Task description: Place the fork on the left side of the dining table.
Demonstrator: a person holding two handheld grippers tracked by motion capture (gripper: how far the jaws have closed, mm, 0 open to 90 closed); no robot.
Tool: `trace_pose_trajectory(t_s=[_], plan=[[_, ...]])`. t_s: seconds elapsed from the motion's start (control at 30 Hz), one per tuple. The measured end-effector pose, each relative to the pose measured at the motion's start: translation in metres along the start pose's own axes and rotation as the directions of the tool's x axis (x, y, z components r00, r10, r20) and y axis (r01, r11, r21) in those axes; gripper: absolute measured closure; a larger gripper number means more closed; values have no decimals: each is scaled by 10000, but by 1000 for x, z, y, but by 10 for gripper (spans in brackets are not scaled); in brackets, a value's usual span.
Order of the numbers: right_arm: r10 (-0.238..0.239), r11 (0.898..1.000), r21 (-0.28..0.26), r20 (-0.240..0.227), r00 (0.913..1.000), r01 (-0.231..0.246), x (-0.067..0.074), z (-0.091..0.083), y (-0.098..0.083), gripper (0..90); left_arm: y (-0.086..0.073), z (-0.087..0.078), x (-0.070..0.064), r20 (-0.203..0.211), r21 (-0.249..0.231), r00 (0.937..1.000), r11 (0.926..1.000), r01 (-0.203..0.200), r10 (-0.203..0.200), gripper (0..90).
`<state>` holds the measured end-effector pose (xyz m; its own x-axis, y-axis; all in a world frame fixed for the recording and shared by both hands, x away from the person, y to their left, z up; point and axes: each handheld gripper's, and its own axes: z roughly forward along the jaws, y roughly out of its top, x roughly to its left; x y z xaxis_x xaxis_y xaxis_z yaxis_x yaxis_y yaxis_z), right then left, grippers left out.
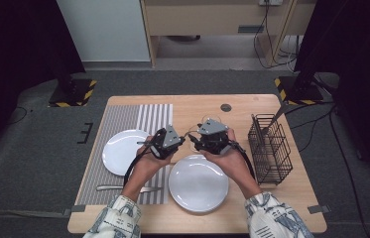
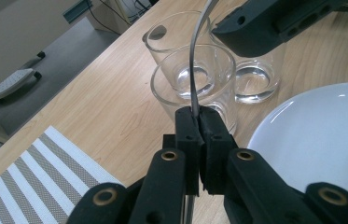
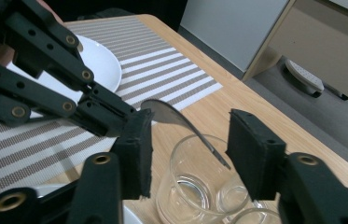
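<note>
My left gripper (image 2: 199,126) is shut on a thin metal piece of cutlery (image 2: 193,60), which rises edge-on from between its pads. In the right gripper view that cutlery (image 3: 171,116) sticks out of the left gripper (image 3: 115,114) and passes between the jaws of my right gripper (image 3: 188,140), which stand open around it without pressing on it. Three clear glasses (image 2: 195,79) stand close together on the wooden table just below and behind it. In the high view both grippers meet tip to tip above the table's middle, left gripper (image 1: 182,140) and right gripper (image 1: 193,142).
A white plate (image 1: 198,182) lies right in front of the hands, and another (image 1: 123,151) on the striped placemat (image 1: 148,119). More cutlery (image 1: 123,188) lies at the mat's near edge. A black wire basket (image 1: 270,148) stands at the right.
</note>
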<state>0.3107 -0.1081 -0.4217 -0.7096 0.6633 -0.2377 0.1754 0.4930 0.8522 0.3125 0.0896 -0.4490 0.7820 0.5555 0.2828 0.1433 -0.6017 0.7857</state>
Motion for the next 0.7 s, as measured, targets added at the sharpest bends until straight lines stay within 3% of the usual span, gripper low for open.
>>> trace_pose_trajectory(t_s=[0.2,0.5,0.7], plan=[[-222,9997,58,17,9998,222,3,0,-1,540,-2,0,3,-73,26,9999,9999,147,-147,877],[-55,9999,-145,128,9999,57,5,-3,5,535,-3,0,3,-46,101,9997,9996,256,-256,877],[301,9989,-359,167,9994,-295,5,-4,9,651,-4,1,3,-38,212,9997,9995,221,-220,877]])
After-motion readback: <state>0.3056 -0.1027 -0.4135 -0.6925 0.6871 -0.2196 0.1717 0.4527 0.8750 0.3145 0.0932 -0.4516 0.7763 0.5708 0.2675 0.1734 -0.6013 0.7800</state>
